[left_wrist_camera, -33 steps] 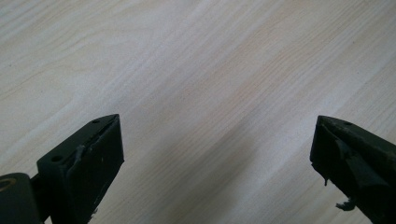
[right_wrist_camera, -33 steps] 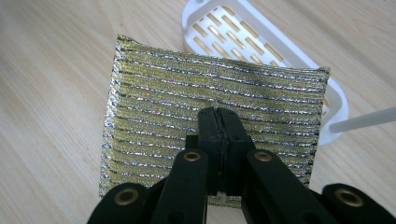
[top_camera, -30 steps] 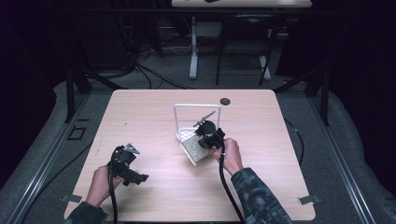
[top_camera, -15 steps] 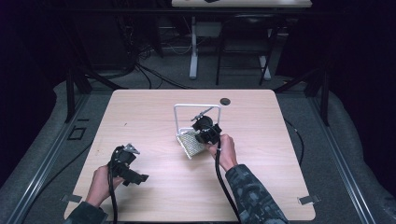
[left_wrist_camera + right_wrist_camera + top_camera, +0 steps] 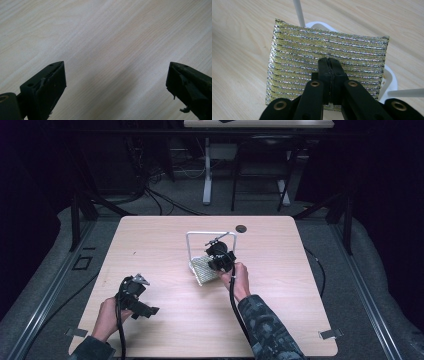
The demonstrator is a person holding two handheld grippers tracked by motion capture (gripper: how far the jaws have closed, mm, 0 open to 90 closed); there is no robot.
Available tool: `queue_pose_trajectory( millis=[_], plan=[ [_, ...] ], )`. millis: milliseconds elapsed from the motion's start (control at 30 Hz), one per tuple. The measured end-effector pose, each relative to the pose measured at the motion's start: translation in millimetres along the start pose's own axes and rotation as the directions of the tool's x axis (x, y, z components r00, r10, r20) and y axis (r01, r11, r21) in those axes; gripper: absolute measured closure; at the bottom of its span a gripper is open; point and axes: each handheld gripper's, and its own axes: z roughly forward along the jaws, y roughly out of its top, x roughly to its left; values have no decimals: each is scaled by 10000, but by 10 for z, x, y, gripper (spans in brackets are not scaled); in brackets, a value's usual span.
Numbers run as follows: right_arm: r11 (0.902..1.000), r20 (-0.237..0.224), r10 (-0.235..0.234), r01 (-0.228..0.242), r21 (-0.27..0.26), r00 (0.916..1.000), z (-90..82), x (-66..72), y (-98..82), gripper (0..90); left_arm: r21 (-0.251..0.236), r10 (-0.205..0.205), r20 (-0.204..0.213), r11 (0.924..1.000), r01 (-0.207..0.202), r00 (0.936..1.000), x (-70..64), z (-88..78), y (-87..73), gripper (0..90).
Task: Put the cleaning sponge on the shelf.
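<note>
A glittery silver-and-gold scouring pad (image 5: 299,62) hangs tilted in front of a white wire rack (image 5: 210,234) at the middle of the table. My right gripper (image 5: 329,61) is shut on the pad's face, and the weave puckers at the jaw tips. In the high view the right gripper (image 5: 216,262) sits at the pad (image 5: 202,269), just before the rack. The rack's white base (image 5: 390,77) and a post (image 5: 298,10) show behind the pad. My left gripper (image 5: 142,296) rests low at the front left, open (image 5: 116,82), with bare wood between its jaws.
A small dark round disc (image 5: 241,228) lies near the table's far edge, behind the rack. The light wooden table (image 5: 300,285) has free room on both sides of the rack. Black frame legs and cables stand on the floor beyond.
My right gripper has shifted slightly towards the rack with the pad in it, and the pad has risen a little. The left hand has kept still.
</note>
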Motion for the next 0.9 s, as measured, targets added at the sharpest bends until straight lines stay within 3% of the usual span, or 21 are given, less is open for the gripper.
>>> queue_pose_trajectory(
  millis=[33, 267, 667, 900],
  plan=[
    [9997, 84, 233, -233, -92, 9997, 12, -8, 12, 897, -3, 13, -1, 10000, -13, 10000, 1, 0, 1, 27],
    [9978, 325, 656, -654, -77, 9973, 55, -28, 63, 897, 27, 43, -4, 10000, -43, 10000, 1, 0, 2, 28],
    [9966, 937, 825, -817, -129, 9922, 139, -45, 117, 895, 12, 23, 16, 10000, -23, 10000, 0, 2, 1, 28],
    [9957, 1064, 916, -900, -198, 9901, 190, -24, 114, 893, 26, 46, 22, 10000, -46, 10000, -2, 3, 0, 29]
  ],
)
